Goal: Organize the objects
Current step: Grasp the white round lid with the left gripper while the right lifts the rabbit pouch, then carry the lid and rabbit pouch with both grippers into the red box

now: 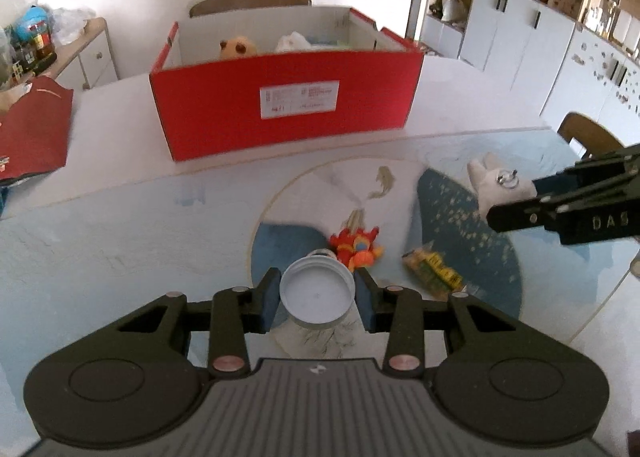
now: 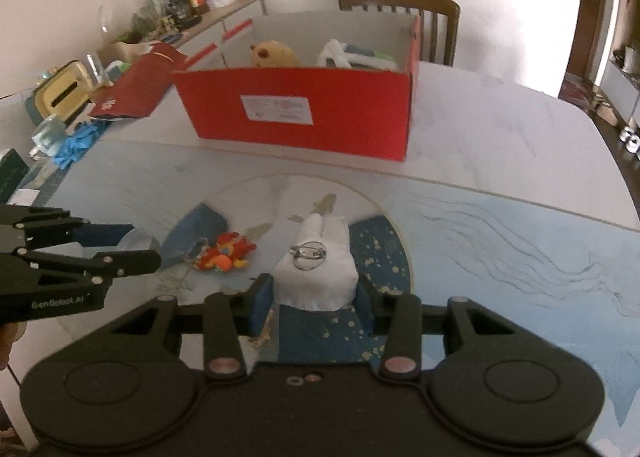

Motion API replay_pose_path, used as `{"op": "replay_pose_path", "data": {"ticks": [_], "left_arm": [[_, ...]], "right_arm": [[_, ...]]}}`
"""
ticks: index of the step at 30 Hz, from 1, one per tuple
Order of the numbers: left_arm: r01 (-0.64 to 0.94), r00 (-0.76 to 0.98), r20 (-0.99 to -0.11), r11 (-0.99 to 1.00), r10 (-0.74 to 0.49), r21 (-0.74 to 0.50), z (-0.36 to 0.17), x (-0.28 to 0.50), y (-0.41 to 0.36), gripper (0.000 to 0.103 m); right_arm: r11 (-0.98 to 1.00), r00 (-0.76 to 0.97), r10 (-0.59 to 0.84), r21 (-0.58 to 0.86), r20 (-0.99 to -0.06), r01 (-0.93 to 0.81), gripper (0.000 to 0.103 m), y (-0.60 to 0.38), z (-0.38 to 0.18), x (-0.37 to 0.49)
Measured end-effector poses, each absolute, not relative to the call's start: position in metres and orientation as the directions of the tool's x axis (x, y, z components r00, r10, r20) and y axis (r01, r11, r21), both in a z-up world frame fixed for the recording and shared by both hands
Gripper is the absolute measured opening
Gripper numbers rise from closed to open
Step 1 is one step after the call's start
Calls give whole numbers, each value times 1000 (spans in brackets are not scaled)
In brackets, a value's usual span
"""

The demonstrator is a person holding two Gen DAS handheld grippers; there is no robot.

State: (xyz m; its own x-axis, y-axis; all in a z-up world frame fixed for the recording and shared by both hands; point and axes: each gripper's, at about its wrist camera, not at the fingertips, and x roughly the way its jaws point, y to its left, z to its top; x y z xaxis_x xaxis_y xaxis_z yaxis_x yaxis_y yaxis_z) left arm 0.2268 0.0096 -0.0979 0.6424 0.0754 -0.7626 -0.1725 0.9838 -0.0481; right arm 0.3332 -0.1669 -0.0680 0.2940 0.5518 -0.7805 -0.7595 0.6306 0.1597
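White walls stand behind a pale table [image 1: 120,241] with a blue and white picture mat [image 2: 500,249] on top. Far to the left, a red flat lid [image 1: 32,129] lies on the table, near some blue gloves [image 2: 76,145]. Next comes the big red box [image 1: 284,105], open at the top, set past the far edge of the mat. A yellow plush bear [image 1: 238,47] and a white soft toy [image 2: 348,55] sit inside the box. In front of the box, on the mat, the left gripper [image 1: 318,293] has its two fingers pressed tight on the sides of a white round jar [image 1: 317,295]. Just past the jar lies a small red and orange toy [image 1: 356,247], near it but not touching. A little to the right of that toy lies a yellow and green packet [image 1: 434,271]. Further right, the right gripper [image 2: 316,295] has its fingers at the sides of a white plush toy [image 2: 320,269] with a metal ring on top, and they look closed on it. A brown chair [image 2: 400,3] stands behind the box.
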Motion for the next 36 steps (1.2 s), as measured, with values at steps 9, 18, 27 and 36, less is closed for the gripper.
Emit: {"op": "replay_pose_path", "data": {"ticks": [9, 18, 27, 36], "left_arm": [[-138, 676, -735, 989, 54, -54, -59, 242, 17, 38], [-58, 719, -694, 998, 18, -34, -26, 273, 34, 38], [-15, 745, -668, 1000, 7, -6, -6, 309, 58, 38], [6, 755, -655, 999, 16, 32, 0, 352, 84, 38]], "right_arm": [[594, 292, 593, 163, -751, -788, 42, -159, -38, 338], [606, 337, 597, 133, -728, -785, 42, -138, -15, 357], [620, 397, 593, 84, -701, -780, 42, -102, 6, 381], [647, 442, 577, 53, -687, -761, 42, -66, 12, 417]]}}
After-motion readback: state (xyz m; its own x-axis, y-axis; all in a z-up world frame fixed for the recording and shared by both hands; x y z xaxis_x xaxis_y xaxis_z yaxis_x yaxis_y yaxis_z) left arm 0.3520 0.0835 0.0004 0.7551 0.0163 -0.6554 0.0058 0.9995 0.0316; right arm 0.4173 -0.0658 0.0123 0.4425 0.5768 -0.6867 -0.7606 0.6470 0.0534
